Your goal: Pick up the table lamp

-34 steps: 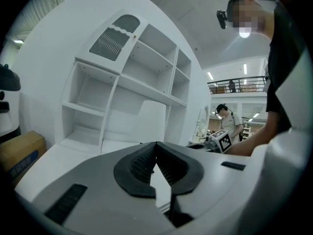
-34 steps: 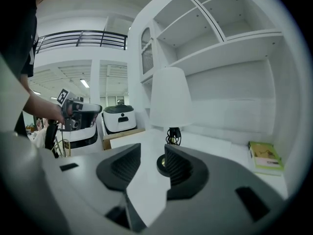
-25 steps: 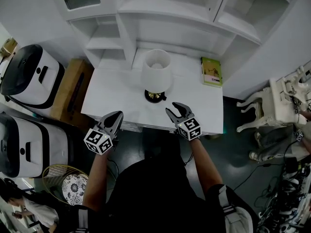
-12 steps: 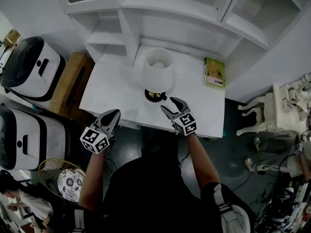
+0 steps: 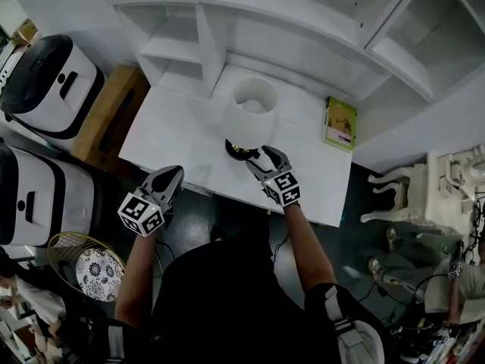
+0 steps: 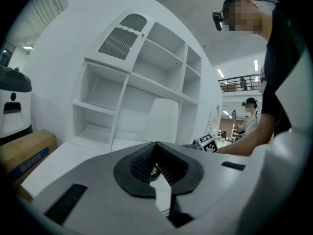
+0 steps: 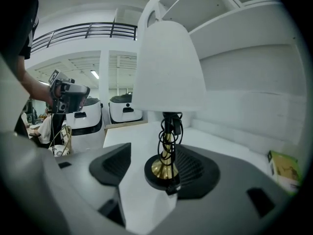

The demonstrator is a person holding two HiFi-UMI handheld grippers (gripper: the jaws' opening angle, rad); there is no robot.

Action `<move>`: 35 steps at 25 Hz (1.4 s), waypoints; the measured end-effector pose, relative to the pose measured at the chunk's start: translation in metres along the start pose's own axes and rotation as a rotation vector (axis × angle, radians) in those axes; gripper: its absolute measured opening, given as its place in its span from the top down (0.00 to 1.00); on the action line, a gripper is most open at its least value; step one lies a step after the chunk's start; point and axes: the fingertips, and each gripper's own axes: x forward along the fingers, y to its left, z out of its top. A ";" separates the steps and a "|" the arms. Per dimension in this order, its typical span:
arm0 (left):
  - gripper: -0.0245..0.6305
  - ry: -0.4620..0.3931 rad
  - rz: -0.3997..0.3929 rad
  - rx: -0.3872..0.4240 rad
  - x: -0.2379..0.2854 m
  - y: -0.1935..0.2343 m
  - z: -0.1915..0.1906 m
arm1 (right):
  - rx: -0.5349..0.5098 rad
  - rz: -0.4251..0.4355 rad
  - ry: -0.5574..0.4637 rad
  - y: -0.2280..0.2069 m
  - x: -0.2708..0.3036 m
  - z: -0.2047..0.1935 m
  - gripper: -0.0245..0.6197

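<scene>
Plainly, the pickup had not yet begun: the white worktop [image 5: 170, 131] carried the white-shaded table lamp [image 5: 250, 111], with its brass stem and round black base, standing upright. The right gripper [image 5: 264, 158] had its jaws opening on either side of that base, seemingly without pressing it. The left gripper [image 5: 173, 177], jaws clenched on nothing, hovered at the worktop's front edge. Closing and lifting were left to do.
</scene>
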 end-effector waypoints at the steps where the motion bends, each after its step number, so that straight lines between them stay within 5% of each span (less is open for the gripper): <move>1: 0.95 0.000 0.004 -0.004 0.001 0.000 0.000 | -0.003 0.002 0.005 -0.002 0.003 -0.001 0.54; 26: 0.95 0.017 0.109 -0.029 0.001 0.023 0.000 | -0.056 -0.016 -0.042 -0.037 0.077 -0.002 0.50; 35: 0.95 0.040 0.118 -0.030 0.003 0.027 -0.002 | -0.040 0.042 -0.034 -0.037 0.109 -0.005 0.50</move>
